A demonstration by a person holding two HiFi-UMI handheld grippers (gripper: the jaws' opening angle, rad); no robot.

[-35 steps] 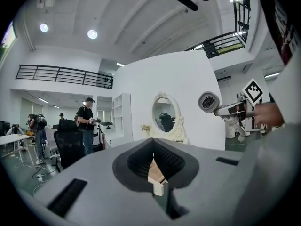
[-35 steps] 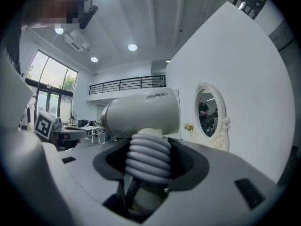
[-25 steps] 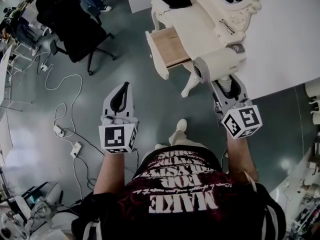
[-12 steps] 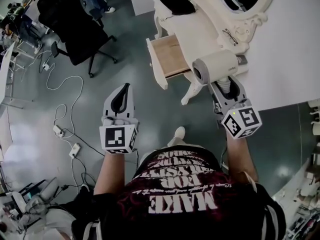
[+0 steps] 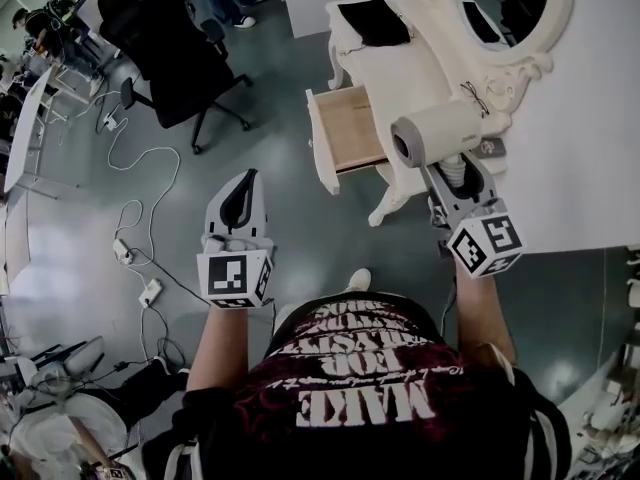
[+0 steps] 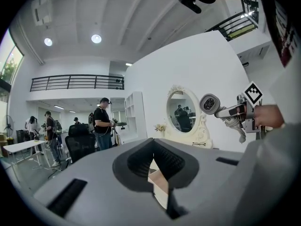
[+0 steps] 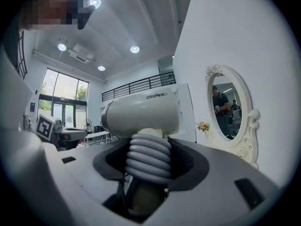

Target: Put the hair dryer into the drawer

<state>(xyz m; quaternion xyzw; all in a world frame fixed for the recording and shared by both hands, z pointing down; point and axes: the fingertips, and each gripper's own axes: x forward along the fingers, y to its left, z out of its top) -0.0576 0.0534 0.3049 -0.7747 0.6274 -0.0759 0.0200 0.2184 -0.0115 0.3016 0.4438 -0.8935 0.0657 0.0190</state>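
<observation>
A cream hair dryer point(image 5: 435, 133) hangs over the front edge of the white dressing table point(image 5: 395, 63), its nozzle end facing the open drawer point(image 5: 350, 136). My right gripper point(image 5: 455, 171) is shut on its ribbed grey handle point(image 7: 146, 157), and the barrel point(image 7: 141, 114) lies crosswise above the jaws. The drawer is pulled out to the left and its wooden bottom looks bare. My left gripper point(image 5: 241, 196) is level over the grey floor, left of the drawer, jaws together and holding nothing. In the left gripper view its tips point(image 6: 153, 140) meet, and the dryer point(image 6: 210, 103) shows at the right.
An oval mirror point(image 5: 510, 3), glasses point(image 5: 475, 98) and a black cloth point(image 5: 372, 20) are on the dressing table. A black office chair point(image 5: 165, 53) stands at the left. Cables and power strips point(image 5: 135, 263) lie on the floor. People stand by desks point(image 6: 101, 124) farther off.
The person has stepped closer to the dressing table, and the open drawer now sits lower and nearer the grippers. The hair dryer stays in the right gripper. The left gripper stays shut.
</observation>
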